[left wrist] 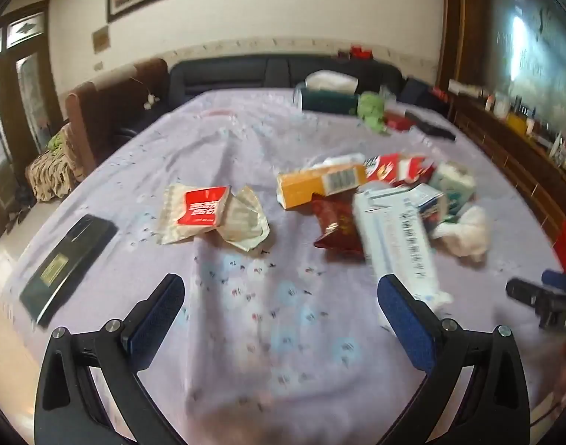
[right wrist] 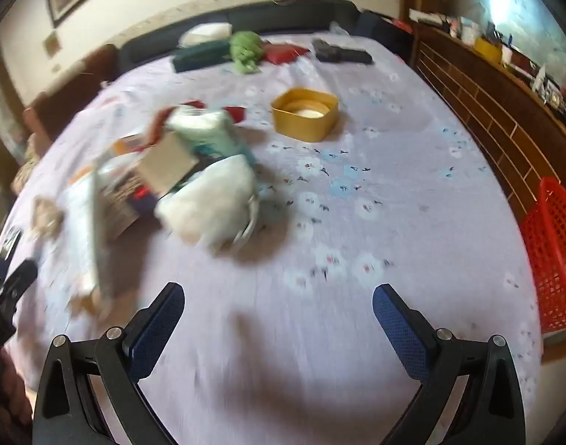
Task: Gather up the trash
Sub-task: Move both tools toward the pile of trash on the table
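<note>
- Left gripper (left wrist: 281, 296) hangs over the table (left wrist: 245, 148) with its pale lilac flowered cloth, blue-padded fingers (left wrist: 156, 319) spread wide, nothing between them.
- Right gripper (right wrist: 277, 306) is in the same pose: fingers (right wrist: 401, 330) wide apart, bare cloth beneath.
- The trash sits in a loose heap mid-table: an orange cardboard carton with a barcode (left wrist: 320, 183), a red-and-white crushed packet (left wrist: 398, 168), a dark red foil wrapper (left wrist: 336, 228), a long white box with blue print (left wrist: 394, 237), a mint-green tissue pack (left wrist: 451, 185) and a crumpled white tissue wad (left wrist: 464, 230).
- A little apart to the left lies a cream wrapper with a red label (left wrist: 208, 213), flat on the cloth.
- Containers now: a yellow rounded-square tub (right wrist: 305, 113) stands open beyond the heap, something pale in its bottom; too blurred to name.
- A red plastic mesh basket (right wrist: 553, 252) sits at the table's right edge; its inside is not visible from this angle.
- A black flat rectangular case (left wrist: 65, 256) lies closed near the left edge.
- At the far end: a dark green long box (right wrist: 201, 57), a green crumpled cloth (right wrist: 247, 52) and a black gadget (right wrist: 342, 53).
</note>
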A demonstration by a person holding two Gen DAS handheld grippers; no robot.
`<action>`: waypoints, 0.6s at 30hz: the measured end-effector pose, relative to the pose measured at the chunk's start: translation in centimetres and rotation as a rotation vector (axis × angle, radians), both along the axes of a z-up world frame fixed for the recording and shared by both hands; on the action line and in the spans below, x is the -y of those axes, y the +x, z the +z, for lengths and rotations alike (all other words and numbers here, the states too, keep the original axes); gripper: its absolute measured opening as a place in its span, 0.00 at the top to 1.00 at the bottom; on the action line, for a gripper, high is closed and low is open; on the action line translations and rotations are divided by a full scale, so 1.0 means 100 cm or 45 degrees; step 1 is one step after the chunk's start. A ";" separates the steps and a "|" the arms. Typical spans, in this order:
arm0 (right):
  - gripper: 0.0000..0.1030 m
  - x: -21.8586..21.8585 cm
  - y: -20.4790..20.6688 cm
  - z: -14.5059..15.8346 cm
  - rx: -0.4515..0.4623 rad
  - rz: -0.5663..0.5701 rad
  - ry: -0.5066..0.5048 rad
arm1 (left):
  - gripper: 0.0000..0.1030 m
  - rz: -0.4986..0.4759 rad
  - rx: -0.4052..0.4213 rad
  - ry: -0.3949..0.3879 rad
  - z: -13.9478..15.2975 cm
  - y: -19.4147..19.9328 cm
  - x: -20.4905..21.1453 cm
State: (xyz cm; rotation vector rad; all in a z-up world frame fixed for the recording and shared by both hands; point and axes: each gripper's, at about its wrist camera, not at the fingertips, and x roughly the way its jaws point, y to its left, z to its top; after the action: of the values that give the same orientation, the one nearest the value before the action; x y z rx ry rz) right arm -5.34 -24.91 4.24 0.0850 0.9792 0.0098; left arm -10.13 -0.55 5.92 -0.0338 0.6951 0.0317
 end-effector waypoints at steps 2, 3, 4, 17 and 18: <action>0.00 -0.002 -0.026 0.011 0.068 0.036 -0.005 | 0.00 0.035 0.056 -0.017 0.004 -0.019 0.004; 0.00 -0.001 -0.037 0.015 0.104 0.040 -0.008 | 0.00 0.049 0.101 -0.019 0.008 -0.033 0.007; 0.00 0.000 -0.049 0.019 0.150 0.035 -0.013 | 0.00 0.054 0.138 -0.014 0.008 -0.045 0.013; 0.00 0.000 -0.124 0.024 0.425 -0.067 -0.240 | 0.00 0.063 0.197 0.078 0.003 -0.085 0.035; 0.00 0.001 -0.124 0.023 0.434 -0.069 -0.247 | 0.00 0.060 0.191 0.073 0.001 -0.084 0.035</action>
State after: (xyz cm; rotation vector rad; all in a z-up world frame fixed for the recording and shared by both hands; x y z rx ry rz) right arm -17.77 -24.98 6.50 -0.0677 0.6332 -0.1171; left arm -18.56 -4.07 6.03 0.0022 0.5430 0.0931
